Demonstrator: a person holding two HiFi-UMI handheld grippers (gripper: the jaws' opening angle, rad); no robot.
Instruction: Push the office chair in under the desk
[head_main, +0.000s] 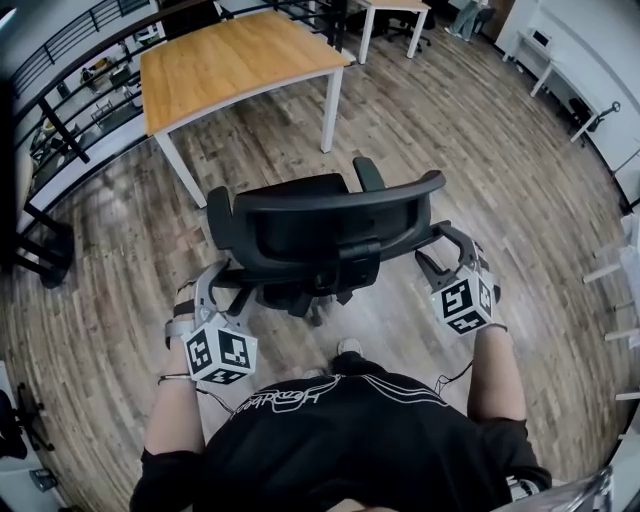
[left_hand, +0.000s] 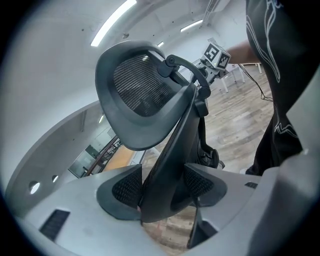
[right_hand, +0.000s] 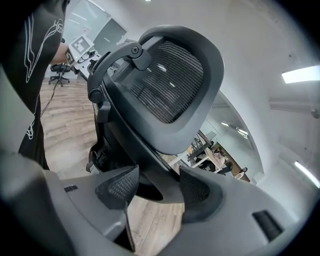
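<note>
A black mesh-backed office chair (head_main: 320, 225) stands on the wood floor, its backrest toward me, a short way from the wooden desk (head_main: 230, 60) with white legs. My left gripper (head_main: 222, 275) holds the backrest's left edge. In the left gripper view the black frame (left_hand: 165, 165) fills the gap of that gripper (left_hand: 162, 190), with both pads against it. On the other side my right gripper (head_main: 440, 245) is at the backrest's right edge. In the right gripper view the frame (right_hand: 150, 160) sits between the pads of the gripper (right_hand: 157, 187) and touches them.
A black railing (head_main: 70, 90) runs along the left beyond the desk. More white tables (head_main: 390, 8) and chairs stand at the far end. White furniture (head_main: 545, 55) lines the right wall. The person's shoe (head_main: 348, 347) is just behind the chair base.
</note>
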